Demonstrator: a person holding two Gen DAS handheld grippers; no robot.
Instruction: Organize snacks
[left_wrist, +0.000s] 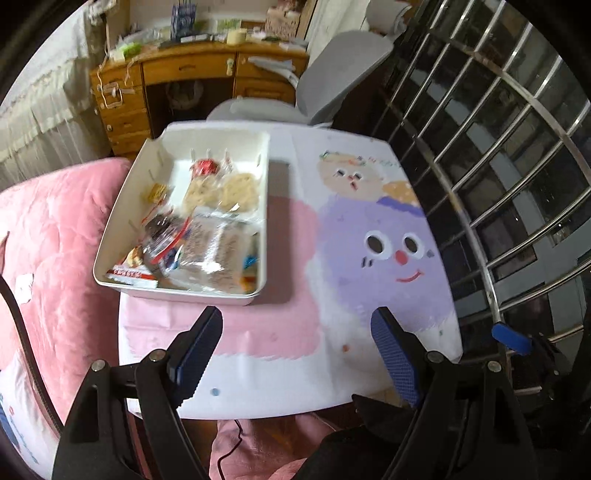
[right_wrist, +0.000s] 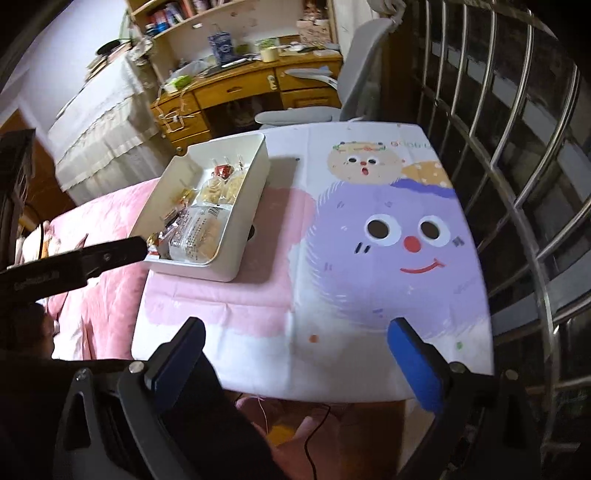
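while the left gripper (left_wrist: 295, 350) hangs spread and empty, the white snack bin (left_wrist: 114, 218) sits left of centre on the cartoon tablecloth (left_wrist: 369, 229), long axis running lower left to upper right; the right gripper (right_wrist: 295, 350) gapes empty too.

From my two wrist views: the tray (left_wrist: 255, 221) sits on the desk's (right_wrist: 369, 350) far left corner, snack packets (left_wrist: 207, 236) inside it. The bed (left_wrist: 66, 240) lies left of the desk, railing (right_wrist: 517, 155) right, chair (right_wrist: 332, 99) behind.
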